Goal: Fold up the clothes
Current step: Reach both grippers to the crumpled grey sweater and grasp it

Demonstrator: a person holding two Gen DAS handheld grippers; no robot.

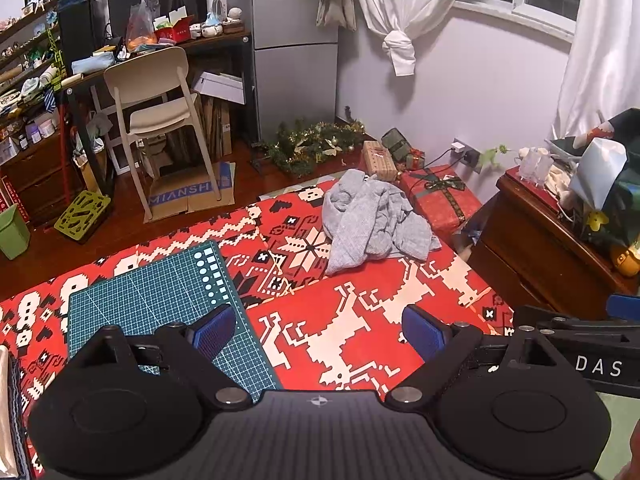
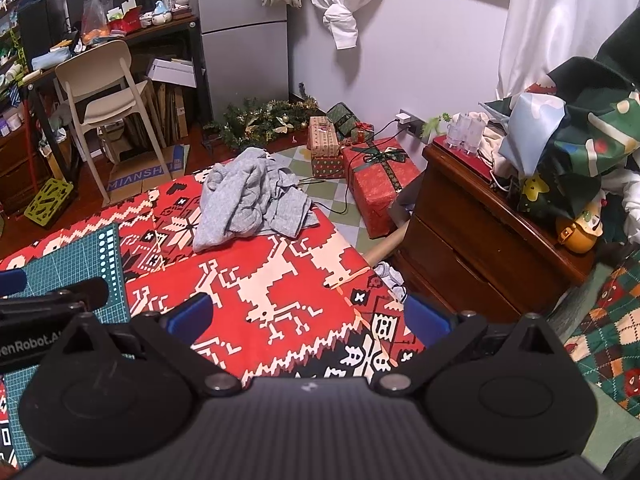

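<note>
The grey garment (image 1: 374,220) lies crumpled at the far edge of my red patterned blanket (image 1: 360,320), perhaps a sweater. My left claw (image 1: 320,330) and right claw (image 2: 310,316) hang released above the blanket, near the green cutting mat (image 1: 160,300).

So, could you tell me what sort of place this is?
Most likely a lived-in bedroom or small apartment room: a cluttered desk with a chair, wrapped gift boxes on the floor, and curtains at the window.
</note>
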